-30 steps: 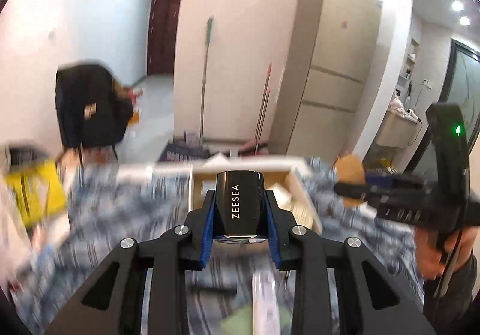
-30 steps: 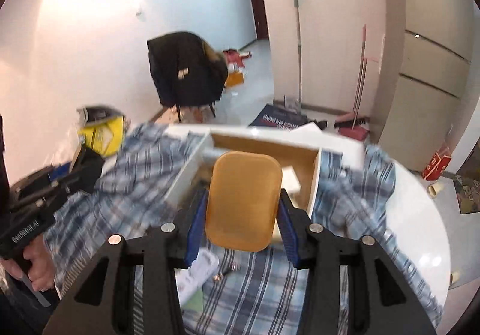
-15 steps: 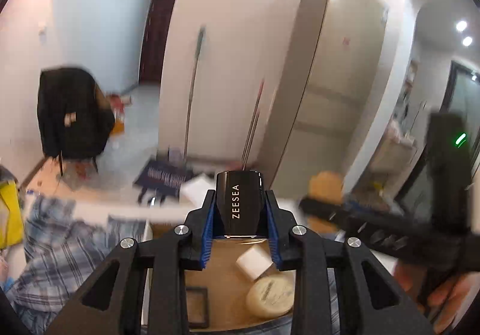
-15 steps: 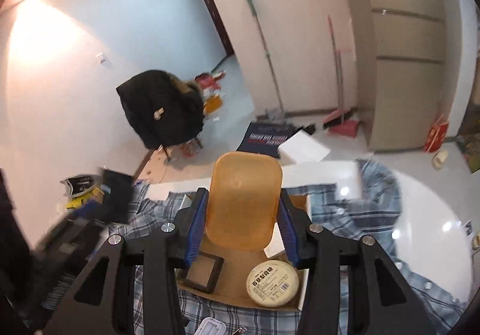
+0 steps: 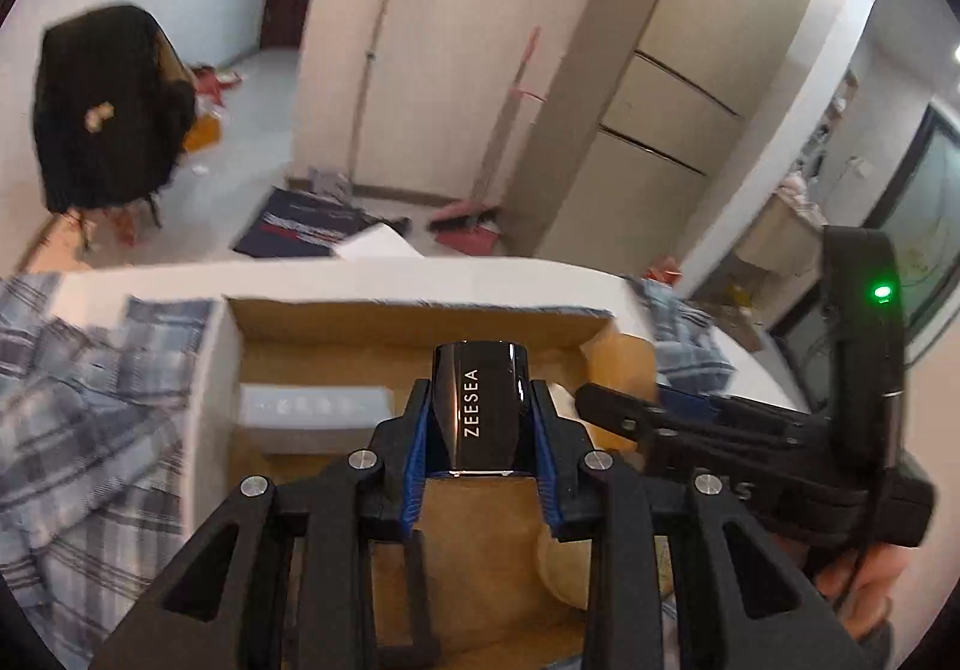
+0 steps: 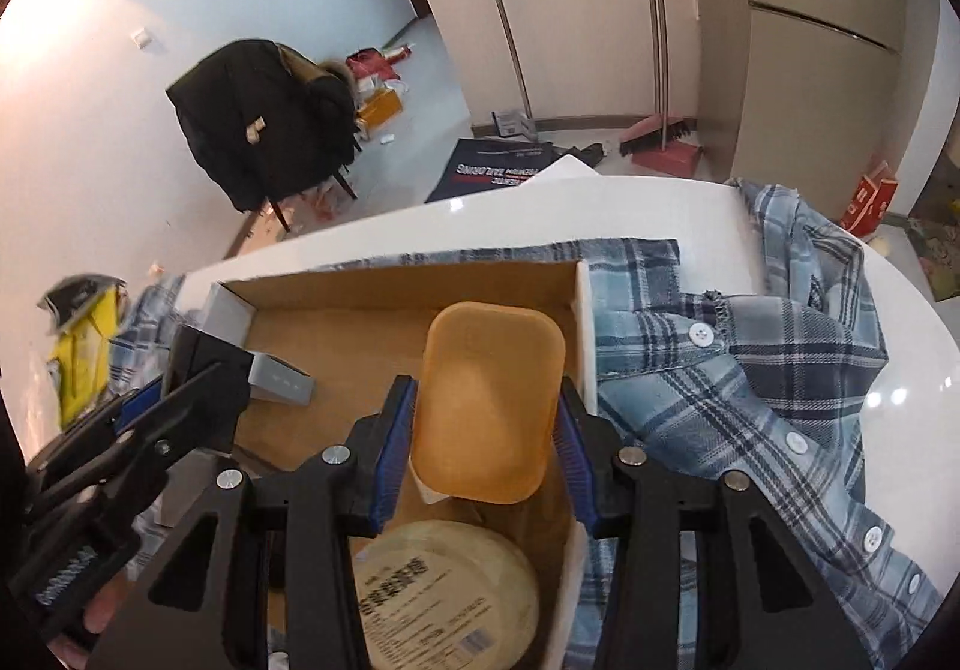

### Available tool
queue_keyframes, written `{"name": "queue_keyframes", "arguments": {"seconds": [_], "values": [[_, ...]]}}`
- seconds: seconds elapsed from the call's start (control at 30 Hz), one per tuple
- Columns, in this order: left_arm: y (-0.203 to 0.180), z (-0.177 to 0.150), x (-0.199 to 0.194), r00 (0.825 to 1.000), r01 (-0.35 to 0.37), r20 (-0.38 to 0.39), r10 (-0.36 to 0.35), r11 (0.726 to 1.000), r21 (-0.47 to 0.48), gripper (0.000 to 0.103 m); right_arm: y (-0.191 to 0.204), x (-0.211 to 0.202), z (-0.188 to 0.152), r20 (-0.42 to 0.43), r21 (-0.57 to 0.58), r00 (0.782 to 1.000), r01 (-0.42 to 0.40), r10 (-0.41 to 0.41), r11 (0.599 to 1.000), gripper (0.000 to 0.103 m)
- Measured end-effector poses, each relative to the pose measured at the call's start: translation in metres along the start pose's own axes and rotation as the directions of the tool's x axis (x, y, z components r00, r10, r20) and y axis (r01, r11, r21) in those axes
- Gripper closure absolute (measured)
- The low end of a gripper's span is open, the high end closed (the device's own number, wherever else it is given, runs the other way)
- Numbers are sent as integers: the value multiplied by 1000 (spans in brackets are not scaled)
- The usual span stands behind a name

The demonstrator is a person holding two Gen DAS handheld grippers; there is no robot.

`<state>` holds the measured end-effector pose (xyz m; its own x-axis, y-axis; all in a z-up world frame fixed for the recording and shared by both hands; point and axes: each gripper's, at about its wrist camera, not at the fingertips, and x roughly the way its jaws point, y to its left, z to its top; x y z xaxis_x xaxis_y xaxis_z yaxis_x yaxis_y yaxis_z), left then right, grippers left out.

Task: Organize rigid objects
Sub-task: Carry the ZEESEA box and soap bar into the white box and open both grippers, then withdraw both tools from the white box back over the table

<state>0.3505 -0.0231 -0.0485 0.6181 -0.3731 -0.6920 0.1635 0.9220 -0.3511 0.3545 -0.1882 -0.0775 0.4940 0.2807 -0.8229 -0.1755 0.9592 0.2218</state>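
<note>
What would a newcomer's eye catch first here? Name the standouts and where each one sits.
The glossy black ZEESEA case, clamped in the left gripper, and the orange tray, clamped in the right gripper, both hang above the open cardboard box. Inside the box a round cream tin lies near the front and a white carton toward the left wall. A blue plaid shirt sprawls over the white table to the box's right.

Beige fridge (image 5: 708, 88), coat-draped chair (image 5: 108, 112).

Black coat over a chair (image 6: 264, 124) far left, pink broom (image 6: 660, 130) by the tall cabinet (image 5: 678, 88), plaid shirt (image 6: 750, 370) spread right.
</note>
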Motion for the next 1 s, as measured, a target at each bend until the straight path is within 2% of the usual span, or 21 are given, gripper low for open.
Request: {"name": "queue_keyframes", "arguments": {"seconds": [0.07,0.17,0.27,0.4,0.53,0.67,0.77,1.0], "values": [[2,-1,2,1000,23,-2,-23,999,-24,71,2,2,-2,-12,-22,1000,0,0,1000,59],[-2,-3,3,1000,11,12,-11,1000,-9,71,4,3,-3,-1,-36,1000,19,-19,999,57],[1,-5,9,1000,7,7,-7,1000,-21,71,5,4,-2,12,-43,1000,11,-10,999,45],[5,-7,20,1000,-22,-9,21,999,-32,71,2,-2,0,18,-8,999,-30,30,1000,40],[6,-8,23,1000,-24,-1,24,999,-40,71,-5,-11,2,32,27,996,-87,86,996,39],[3,-11,25,997,-80,-6,80,997,-11,71,-7,-14,3,31,35,996,-84,83,996,39],[5,-10,26,997,-78,-7,78,997,-21,71,-5,-15,3,37,35,996,-86,84,996,39],[2,3,-18,990,-64,120,69,997,-46,71,-4,-35,6,82,35,992,-99,96,994,39]]}}
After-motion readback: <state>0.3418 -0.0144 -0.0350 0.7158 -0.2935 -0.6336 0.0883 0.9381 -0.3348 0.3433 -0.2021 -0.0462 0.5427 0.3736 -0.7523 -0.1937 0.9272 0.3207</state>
